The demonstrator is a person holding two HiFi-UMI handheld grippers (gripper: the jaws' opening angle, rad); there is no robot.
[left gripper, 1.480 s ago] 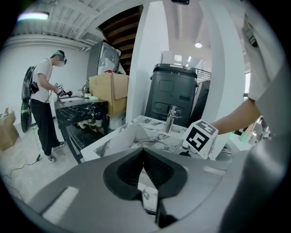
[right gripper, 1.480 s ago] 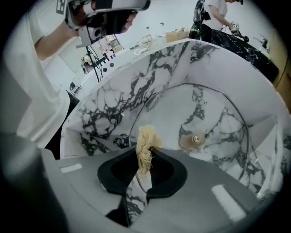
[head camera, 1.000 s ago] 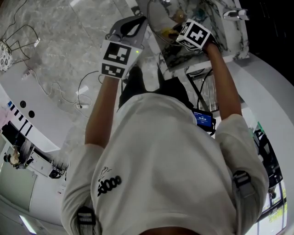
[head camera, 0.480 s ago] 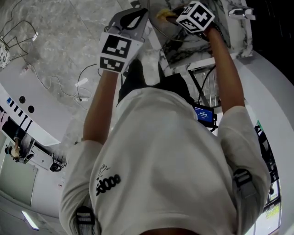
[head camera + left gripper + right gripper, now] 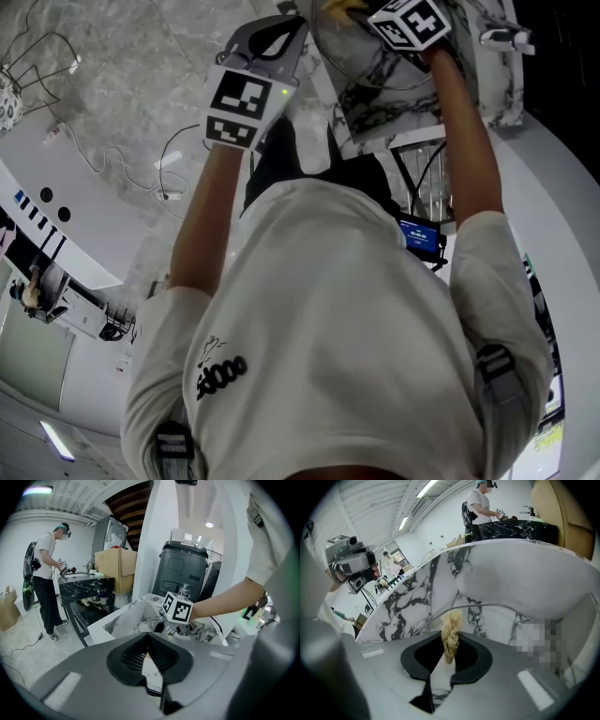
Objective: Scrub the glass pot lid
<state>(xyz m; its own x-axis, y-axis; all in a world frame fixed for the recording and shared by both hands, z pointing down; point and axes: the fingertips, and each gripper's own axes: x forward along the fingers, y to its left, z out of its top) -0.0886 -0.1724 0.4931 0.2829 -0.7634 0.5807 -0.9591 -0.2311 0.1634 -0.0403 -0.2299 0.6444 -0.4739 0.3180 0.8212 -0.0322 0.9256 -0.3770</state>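
The glass pot lid (image 5: 501, 618) stands tilted over the marble sink (image 5: 412, 590), its metal rim arching across the right gripper view and its centre screw showing. My right gripper (image 5: 451, 645) is shut on a yellowish scourer (image 5: 451, 632), whose tip lies against the glass. In the head view the lid (image 5: 328, 52) sits at the top edge between both grippers, and the scourer (image 5: 342, 7) peeks out there. My left gripper (image 5: 292, 26) reaches to the lid's left rim; its jaws (image 5: 149, 637) meet at the tips, apparently pinching that rim.
The sink (image 5: 375, 94) is set in a white marble counter with a tap (image 5: 502, 37) at the right. Cables (image 5: 112, 169) trail over the floor at the left. Another person (image 5: 47, 569) works at a dark counter; a black bin (image 5: 180, 569) and a cardboard box (image 5: 115, 564) stand behind.
My right gripper with the scourer has moved up and away across the lid. The left gripper has held almost still.
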